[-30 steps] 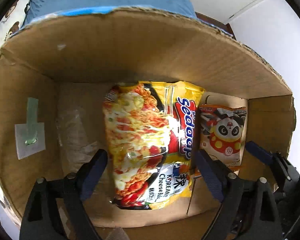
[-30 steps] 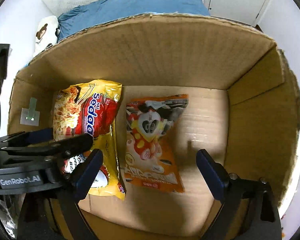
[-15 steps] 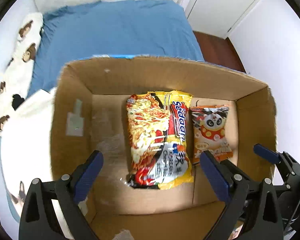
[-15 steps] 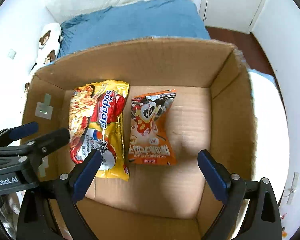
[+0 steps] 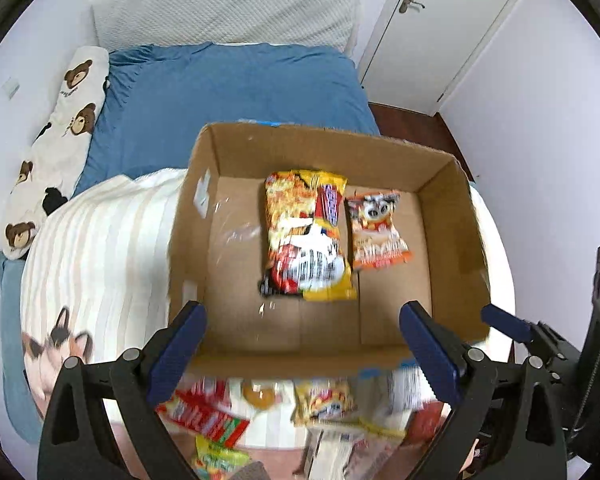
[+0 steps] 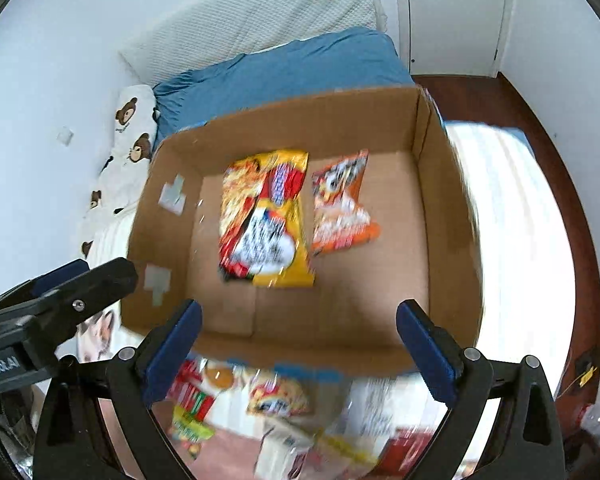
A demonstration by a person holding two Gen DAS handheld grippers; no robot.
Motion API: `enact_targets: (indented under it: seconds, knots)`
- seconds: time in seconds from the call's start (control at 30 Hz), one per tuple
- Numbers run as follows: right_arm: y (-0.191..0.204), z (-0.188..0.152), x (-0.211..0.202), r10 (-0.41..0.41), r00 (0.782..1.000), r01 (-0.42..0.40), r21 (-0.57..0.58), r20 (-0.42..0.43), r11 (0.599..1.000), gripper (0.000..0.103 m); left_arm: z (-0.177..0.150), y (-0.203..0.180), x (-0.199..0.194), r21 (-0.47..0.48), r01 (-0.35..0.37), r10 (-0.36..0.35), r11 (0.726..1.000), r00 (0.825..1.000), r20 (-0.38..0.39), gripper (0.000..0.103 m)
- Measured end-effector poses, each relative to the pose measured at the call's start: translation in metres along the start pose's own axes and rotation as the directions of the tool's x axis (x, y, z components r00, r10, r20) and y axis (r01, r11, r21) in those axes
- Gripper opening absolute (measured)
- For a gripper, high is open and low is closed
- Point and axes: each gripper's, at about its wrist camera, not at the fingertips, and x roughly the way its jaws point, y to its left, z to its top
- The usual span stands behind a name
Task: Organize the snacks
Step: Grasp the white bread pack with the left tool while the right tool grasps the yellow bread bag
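Observation:
An open cardboard box (image 5: pixel 448 208) (image 6: pixel 424 184) sits on a bed. Inside lie a yellow noodle packet (image 5: pixel 306 236) (image 6: pixel 264 216) and, to its right, an orange panda snack bag (image 5: pixel 376 230) (image 6: pixel 342 204). My left gripper (image 5: pixel 302 340) hangs open above the box's near wall, nothing between its blue pads. Beside it my right gripper (image 6: pixel 296 336) is open and empty too, high over the same wall. Several loose snack packets (image 5: pixel 260 408) (image 6: pixel 276 400) lie blurred on the bed just in front of the box.
A blue cover (image 5: pixel 228 92) and a bear-print pillow (image 5: pixel 56 132) lie beyond the box. A striped blanket with a cat print (image 5: pixel 92 256) spreads to the box's left. A white door (image 5: pixel 432 20) and dark wooden floor (image 6: pixel 512 112) are at the right.
Both grippers have risen and pulled back out of the box, so the whole box, the bed and the loose packets in front now show. The left jaws stand slightly wider.

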Motion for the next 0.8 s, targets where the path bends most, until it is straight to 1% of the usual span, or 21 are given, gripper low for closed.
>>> enact_targets:
  seconds: [0.1, 0.2, 0.23, 0.27, 0.3, 0.33, 0.37, 0.43, 0.47, 0.5, 0.53, 0.57, 0.6, 0.63, 0.67, 0.7, 0.73, 0.77, 0.8]
  knots:
    - [-0.003, -0.034, -0.003, 0.011, 1.000, -0.011, 0.037, -0.014, 0.999, 0.100, -0.033, 0.007, -0.013, -0.001, -0.026, 0.026, 1.000, 1.000, 0.008, 0.099]
    - [-0.015, -0.074, -0.002, 0.022, 0.999, -0.019, 0.093, -0.037, 0.995, 0.100, -0.077, 0.014, -0.010, -0.018, -0.075, 0.075, 0.997, 0.997, -0.013, 0.099]
    - [-0.021, -0.088, -0.001, 0.020, 0.999, -0.014, 0.118, -0.046, 0.993, 0.100, -0.093, 0.015, -0.003, -0.017, -0.079, 0.078, 0.997, 0.996, -0.036, 0.099]
    - [-0.029, -0.103, 0.000, 0.019, 0.998, -0.011, 0.140, -0.056, 0.990, 0.100, -0.110, 0.015, 0.008, -0.012, -0.069, 0.068, 0.998, 0.995, -0.079, 0.099]
    - [-0.035, -0.115, 0.001, 0.018, 0.998, -0.008, 0.156, -0.064, 0.988, 0.099, -0.127, 0.014, 0.024, -0.005, -0.048, 0.047, 0.999, 0.989, -0.137, 0.099]
    - [-0.043, -0.130, 0.002, 0.013, 0.997, 0.000, 0.179, -0.073, 0.984, 0.098, -0.138, 0.013, 0.037, -0.003, -0.032, 0.031, 0.999, 0.984, -0.178, 0.099]
    - [-0.049, -0.139, 0.005, 0.013, 0.997, 0.003, 0.195, -0.079, 0.981, 0.096, -0.152, 0.011, 0.054, -0.008, -0.008, 0.006, 1.000, 0.972, -0.236, 0.099]
    - [-0.061, -0.157, 0.014, 0.007, 0.994, 0.018, 0.219, -0.109, 0.976, 0.075, -0.170, 0.004, 0.083, -0.011, 0.037, -0.039, 0.999, 0.947, -0.318, 0.099]
    - [-0.068, -0.165, 0.019, 0.008, 0.991, 0.024, 0.237, -0.132, 0.971, 0.073, -0.178, -0.001, 0.100, -0.015, 0.056, -0.058, 0.998, 0.932, -0.358, 0.099]
    - [-0.075, -0.173, 0.024, 0.012, 0.989, 0.026, 0.258, -0.145, 0.966, 0.073, -0.184, -0.006, 0.112, -0.013, 0.063, -0.063, 0.998, 0.920, -0.386, 0.099]
    - [-0.080, -0.179, 0.026, 0.007, 0.988, 0.034, 0.270, -0.151, 0.962, 0.072, -0.191, -0.012, 0.129, -0.010, 0.084, -0.080, 0.996, 0.900, -0.428, 0.099]
    - [-0.084, -0.184, 0.028, 0.000, 0.988, 0.043, 0.277, -0.154, 0.960, 0.072, -0.194, -0.016, 0.140, -0.009, 0.093, -0.087, 0.996, 0.889, -0.449, 0.099]
    - [-0.086, -0.189, 0.029, -0.003, 0.988, 0.047, 0.282, -0.154, 0.958, 0.073, -0.197, -0.020, 0.151, -0.010, 0.095, -0.089, 0.995, 0.883, -0.460, 0.099]
    - [-0.088, -0.193, 0.030, -0.002, 0.988, 0.048, 0.291, -0.157, 0.956, 0.073, -0.199, -0.022, 0.157, -0.013, 0.098, -0.093, 0.995, 0.881, -0.465, 0.092]
    - [-0.088, -0.198, 0.031, 0.004, 0.987, 0.046, 0.300, -0.164, 0.953, 0.073, -0.201, -0.023, 0.163, -0.020, 0.099, -0.097, 0.995, 0.880, -0.465, 0.082]
    - [-0.088, -0.201, 0.032, 0.013, 0.986, 0.040, 0.309, -0.167, 0.950, 0.073, -0.203, -0.022, 0.164, -0.032, 0.093, -0.097, 0.995, 0.882, -0.462, 0.065]
    - [-0.087, -0.205, 0.032, 0.019, 0.985, 0.036, 0.314, -0.169, 0.949, 0.073, -0.204, -0.018, 0.162, -0.062, 0.103, -0.120, 0.993, 0.886, -0.448, 0.059]
    - [-0.085, -0.208, 0.033, 0.024, 0.985, 0.031, 0.312, -0.172, 0.950, 0.073, -0.204, -0.015, 0.157, -0.070, 0.100, -0.120, 0.993, 0.891, -0.437, 0.058]
    - [-0.081, -0.212, 0.036, 0.034, 0.984, 0.024, 0.313, -0.177, 0.950, 0.073, -0.204, -0.011, 0.151, -0.067, 0.078, -0.098, 0.995, 0.902, -0.420, 0.057]
